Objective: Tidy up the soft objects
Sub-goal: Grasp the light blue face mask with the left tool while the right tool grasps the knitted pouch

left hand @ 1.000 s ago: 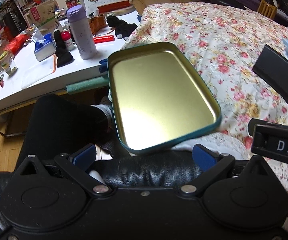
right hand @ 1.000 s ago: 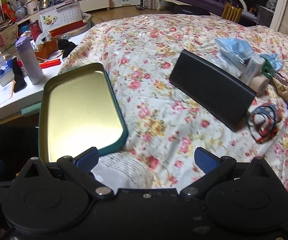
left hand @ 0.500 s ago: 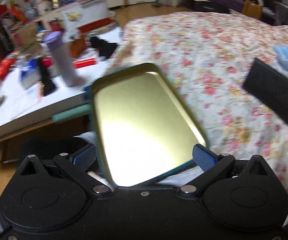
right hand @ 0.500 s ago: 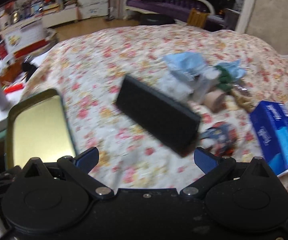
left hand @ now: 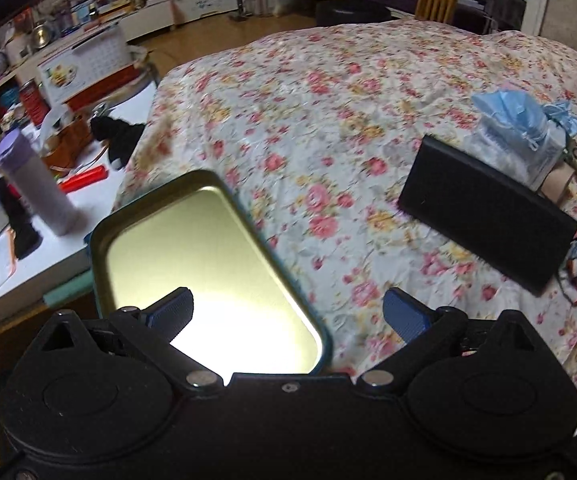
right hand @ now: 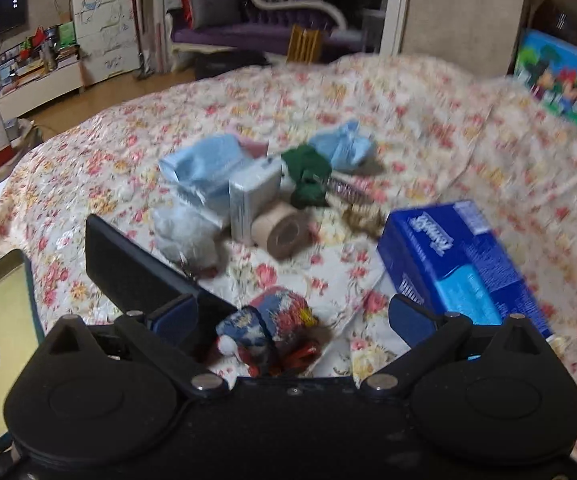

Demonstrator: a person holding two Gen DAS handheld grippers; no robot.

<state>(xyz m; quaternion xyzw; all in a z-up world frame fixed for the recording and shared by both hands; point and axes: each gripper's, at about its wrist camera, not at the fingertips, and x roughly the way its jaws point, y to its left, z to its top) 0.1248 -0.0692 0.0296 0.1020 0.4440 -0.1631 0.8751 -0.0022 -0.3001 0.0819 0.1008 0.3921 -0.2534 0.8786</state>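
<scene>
- Holding nothing right now: your left gripper [left hand: 287, 309] has its blue pads spread wide, hanging over the near corner of the gold tin tray [left hand: 192, 256] and the floral bedspread [left hand: 328, 120] next to it.
- Same deal on the other side: your right gripper [right hand: 293, 317] is spread wide with nothing between the pads, and the knitted red-and-blue item with a white pompom [right hand: 266, 330] sits on the bedspread right in that gap.
- Using the black box [right hand: 136, 268] as the landmark: the tray is well to its left, its far edge hanging out toward the white table [left hand: 4, 256].
- Just behind the black box you've got the soft pile: a white fluffy thing [right hand: 184, 236] touching its far side, then a light blue cloth [right hand: 208, 164] draped over a grey carton [right hand: 254, 196].
- A roll of tan tape [right hand: 284, 232] lies on its side against that carton, with a dark green fabric lump [right hand: 308, 176] and another light blue cloth [right hand: 344, 146] further back.
- To the right of the black box, past the knitted item, a blue tissue box [right hand: 460, 264] sits tilted on the bedspread.
- The right view is pretty blurry, so I can't tell you what the brownish thing by the tissue box is.
- Over on the table, well left of the black box, a lilac bottle [left hand: 36, 188] stands upright.
</scene>
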